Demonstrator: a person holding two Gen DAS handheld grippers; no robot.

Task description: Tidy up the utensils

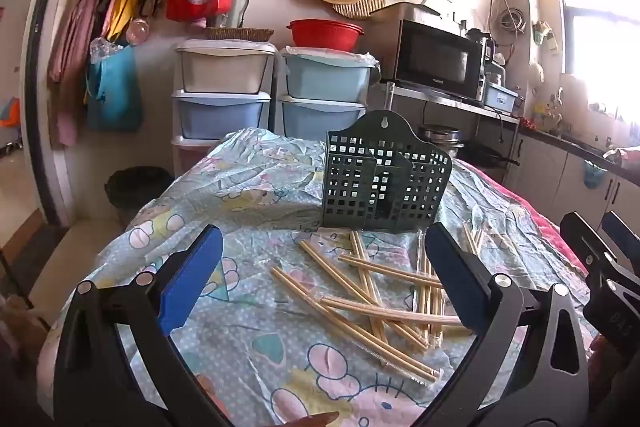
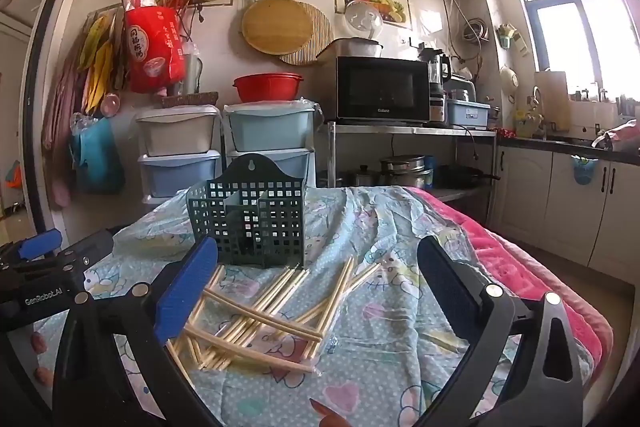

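Observation:
A dark green perforated utensil holder [image 1: 384, 179] stands upright on the cloth-covered table, also seen in the right wrist view [image 2: 252, 223]; its compartments look empty. Several wrapped wooden chopsticks [image 1: 372, 291] lie scattered in a loose pile in front of it, also in the right wrist view [image 2: 260, 319]. My left gripper [image 1: 324, 275] is open and empty, hovering near the pile. My right gripper [image 2: 316, 287] is open and empty, above the pile's right side. The right gripper also shows at the left view's right edge [image 1: 600, 247].
The table wears a pale blue cartoon-print cloth [image 1: 240, 195] over a pink blanket [image 2: 520, 267]. Plastic drawer units [image 1: 224, 99], a microwave [image 1: 436, 59] on a metal rack, and a kitchen counter [image 2: 560, 143] stand behind. A black bin [image 1: 132, 187] sits on the floor at the left.

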